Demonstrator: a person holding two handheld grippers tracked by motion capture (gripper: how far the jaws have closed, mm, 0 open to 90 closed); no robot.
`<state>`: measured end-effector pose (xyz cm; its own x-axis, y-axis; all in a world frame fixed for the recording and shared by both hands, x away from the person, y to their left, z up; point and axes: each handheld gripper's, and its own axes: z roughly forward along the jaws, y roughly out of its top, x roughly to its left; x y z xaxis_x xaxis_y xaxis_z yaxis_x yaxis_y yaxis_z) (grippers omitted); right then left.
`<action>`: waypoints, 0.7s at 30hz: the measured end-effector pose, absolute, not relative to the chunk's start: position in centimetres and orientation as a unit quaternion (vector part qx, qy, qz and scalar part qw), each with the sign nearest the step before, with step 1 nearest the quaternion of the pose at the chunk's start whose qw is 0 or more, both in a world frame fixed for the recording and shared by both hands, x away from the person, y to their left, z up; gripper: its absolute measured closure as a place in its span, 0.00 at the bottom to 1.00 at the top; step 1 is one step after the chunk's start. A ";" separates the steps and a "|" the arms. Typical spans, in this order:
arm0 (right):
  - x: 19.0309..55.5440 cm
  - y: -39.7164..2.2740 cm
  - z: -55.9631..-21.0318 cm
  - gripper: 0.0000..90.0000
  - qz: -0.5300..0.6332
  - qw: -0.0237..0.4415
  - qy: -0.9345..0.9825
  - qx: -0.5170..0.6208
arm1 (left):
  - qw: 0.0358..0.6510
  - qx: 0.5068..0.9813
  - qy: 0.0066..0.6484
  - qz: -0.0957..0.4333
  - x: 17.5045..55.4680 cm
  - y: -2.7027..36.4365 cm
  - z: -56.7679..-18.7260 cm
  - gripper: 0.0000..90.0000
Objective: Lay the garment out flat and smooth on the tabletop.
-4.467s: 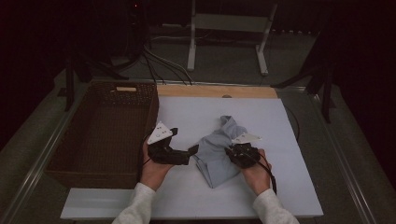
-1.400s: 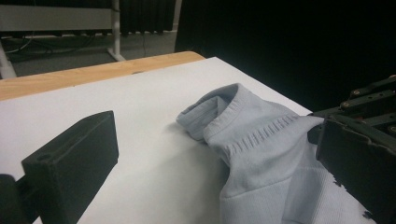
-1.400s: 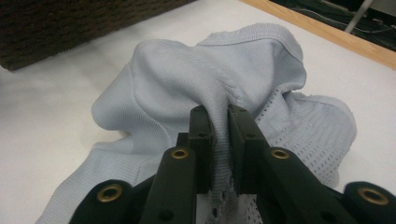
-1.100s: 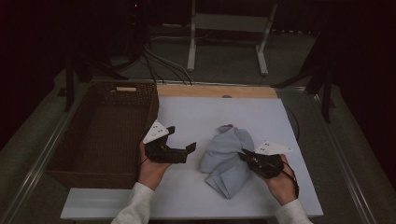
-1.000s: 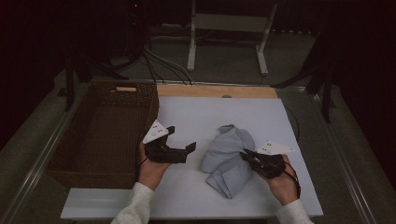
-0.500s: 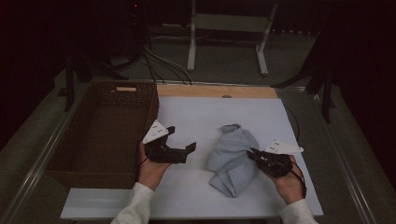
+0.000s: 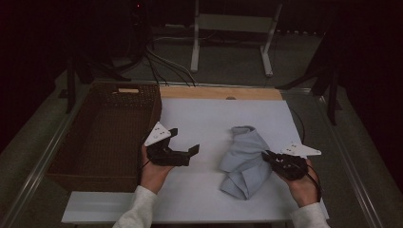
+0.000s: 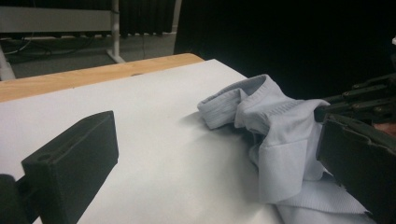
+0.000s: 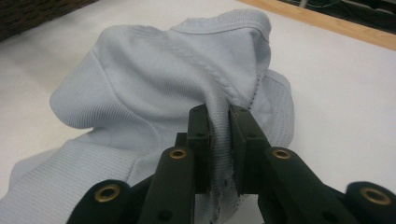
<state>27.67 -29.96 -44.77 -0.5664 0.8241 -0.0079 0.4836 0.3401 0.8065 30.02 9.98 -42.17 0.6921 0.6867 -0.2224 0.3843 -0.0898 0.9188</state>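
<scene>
Fingers (image 9: 239,135) of the right gripper (image 7: 269,156) are pinched on a fold of the pale blue garment (image 7: 247,159), which lies crumpled on the white counter (image 7: 199,114) beside the wicker basket (image 7: 102,135). The left gripper (image 7: 190,153) hovers open and empty nearby. This looks like drawing the cloth out flat; next, the left should take an opposite edge.

A crumpled pale blue ribbed garment (image 7: 247,159) lies bunched on the white table, collar end raised
</scene>
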 end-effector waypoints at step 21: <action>27.4 -30.8 -44.6 0.42 0.395 0.208 0.778 0.442 | 0.563 0.728 0.368 0.132 30.0 9.8 -42.3 0.00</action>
<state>27.43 -30.81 -44.63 -0.5218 0.8527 0.0261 0.5232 0.2958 0.7992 30.04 9.85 -42.26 0.6948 0.6844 -0.2210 0.3862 -0.0959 0.9174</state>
